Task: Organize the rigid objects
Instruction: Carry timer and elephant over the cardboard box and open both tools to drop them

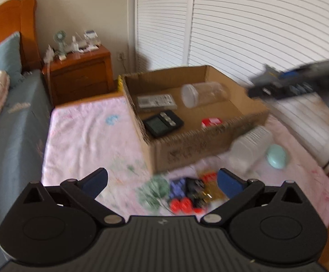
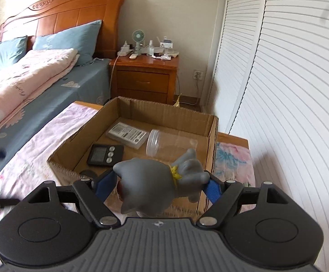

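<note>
An open cardboard box (image 1: 200,140) (image 2: 212,136) sits on a pink floral cloth (image 1: 82,136). Inside lie a clear plastic jar (image 1: 203,94) (image 2: 171,144), a black timer (image 1: 163,122) (image 2: 105,155), a flat labelled pack (image 1: 156,101) (image 2: 128,133) and a small red box (image 1: 211,122). My right gripper (image 2: 162,182) is shut on a grey toy cat (image 2: 157,181) over the box's near edge. My left gripper (image 1: 162,180) is open and empty above a blurred pile of small toys (image 1: 187,195): green, blue, red, black.
A clear plastic container (image 1: 250,147) and a mint-green egg-shaped object (image 1: 276,156) lie right of the box. The right gripper's body (image 1: 300,81) shows in the left wrist view. A bed (image 2: 39,79), a wooden nightstand (image 2: 144,79) and louvered closet doors (image 2: 289,90) surround the area.
</note>
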A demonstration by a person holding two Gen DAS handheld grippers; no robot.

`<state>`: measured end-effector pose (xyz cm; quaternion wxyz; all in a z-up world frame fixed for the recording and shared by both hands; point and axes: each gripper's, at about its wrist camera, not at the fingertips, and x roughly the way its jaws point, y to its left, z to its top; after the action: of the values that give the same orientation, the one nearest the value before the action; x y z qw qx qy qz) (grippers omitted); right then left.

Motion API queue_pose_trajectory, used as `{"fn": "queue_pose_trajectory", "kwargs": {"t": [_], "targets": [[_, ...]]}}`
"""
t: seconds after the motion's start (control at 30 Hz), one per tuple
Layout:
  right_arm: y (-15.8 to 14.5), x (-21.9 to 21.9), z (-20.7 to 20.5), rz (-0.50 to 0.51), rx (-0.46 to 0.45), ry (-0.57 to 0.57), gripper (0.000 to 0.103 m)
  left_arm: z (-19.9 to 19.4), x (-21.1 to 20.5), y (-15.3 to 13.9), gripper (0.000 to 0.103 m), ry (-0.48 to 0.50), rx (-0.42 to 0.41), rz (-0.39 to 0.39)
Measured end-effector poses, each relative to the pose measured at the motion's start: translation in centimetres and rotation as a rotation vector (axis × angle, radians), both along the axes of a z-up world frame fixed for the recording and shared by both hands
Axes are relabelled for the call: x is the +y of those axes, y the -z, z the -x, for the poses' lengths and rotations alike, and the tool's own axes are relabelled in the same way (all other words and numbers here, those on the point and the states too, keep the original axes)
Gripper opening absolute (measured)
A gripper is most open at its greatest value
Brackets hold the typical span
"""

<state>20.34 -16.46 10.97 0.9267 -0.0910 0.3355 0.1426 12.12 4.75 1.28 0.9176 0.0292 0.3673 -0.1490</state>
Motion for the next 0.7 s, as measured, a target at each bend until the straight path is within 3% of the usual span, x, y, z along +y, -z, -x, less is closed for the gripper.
{"fn": "queue_pose_trajectory", "kwargs": {"t": [0.47, 0.6, 0.7], "targets": [[1.2, 3.7, -6.8, 0.040, 0.038, 0.091, 0.086, 2.7, 0.9, 1.9, 0.102, 0.022, 0.039, 0.007], [1.1, 4.0, -7.0, 0.045, 0.011, 0.103, 0.103, 2.5, 1.3, 2.2, 0.102, 0.006, 0.050, 0.015], [0.7, 3.8, -6.3, 0.025, -0.006, 0.110, 0.103, 2.2, 1.6, 2.4, 0.102, -0.005, 0.061, 0.018]]}}
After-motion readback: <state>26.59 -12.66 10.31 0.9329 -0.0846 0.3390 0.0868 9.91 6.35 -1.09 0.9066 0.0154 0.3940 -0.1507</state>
